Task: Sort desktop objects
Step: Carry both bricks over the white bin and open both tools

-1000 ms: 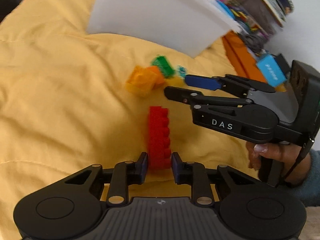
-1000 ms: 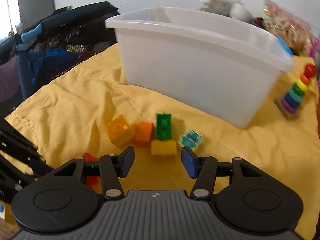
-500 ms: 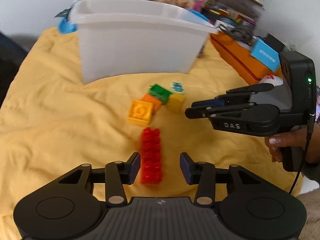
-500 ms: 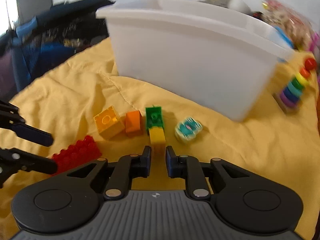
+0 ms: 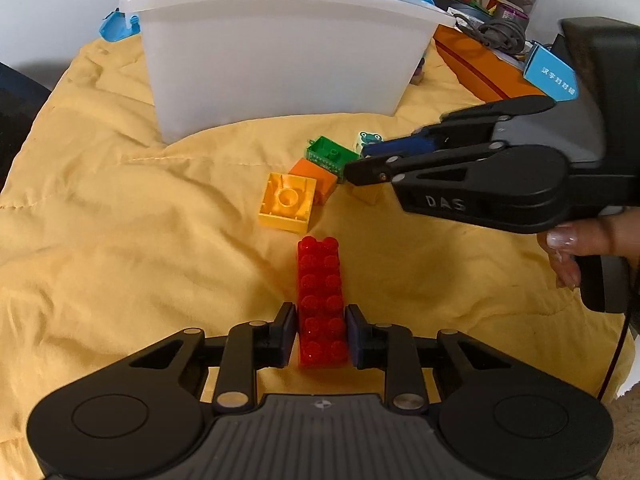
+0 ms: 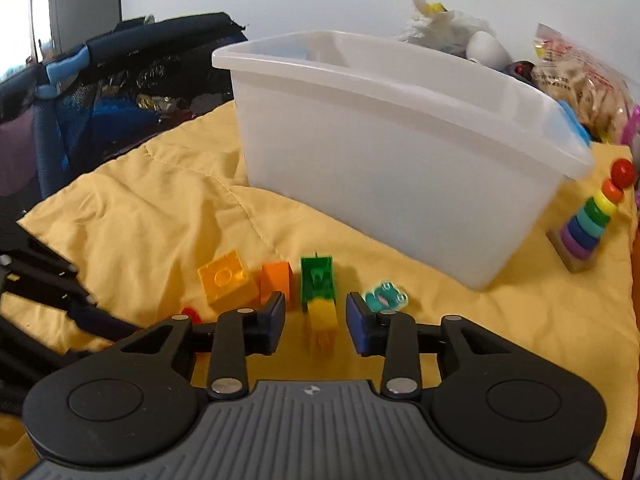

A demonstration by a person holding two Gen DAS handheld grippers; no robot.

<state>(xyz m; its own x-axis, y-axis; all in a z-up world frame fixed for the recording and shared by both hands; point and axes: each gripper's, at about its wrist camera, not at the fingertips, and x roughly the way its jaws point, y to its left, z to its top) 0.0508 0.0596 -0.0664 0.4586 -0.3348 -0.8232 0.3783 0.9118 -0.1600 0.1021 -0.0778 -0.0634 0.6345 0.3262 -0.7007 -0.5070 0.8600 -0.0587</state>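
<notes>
My left gripper [image 5: 320,336] is shut on a long red brick [image 5: 320,296] that lies on the yellow blanket. My right gripper [image 6: 316,318] is open, with a small yellow brick [image 6: 320,322] between its fingers; it also shows in the left wrist view [image 5: 362,162] over that brick [image 5: 366,194]. Beside it lie a green brick [image 6: 317,282], an orange brick [image 6: 276,278], a yellow square brick [image 6: 224,282] and a teal frog piece [image 6: 384,296]. A white plastic bin [image 5: 280,48] stands behind them.
A rainbow ring stacker [image 6: 592,220] stands right of the bin. Orange boxes [image 5: 480,68] and toy clutter lie at the far right. A dark mesh playpen [image 6: 100,100] borders the blanket on the left.
My left gripper opened half a second ago and has shut again on the red brick. My right gripper closed around the yellow brick, then opened.
</notes>
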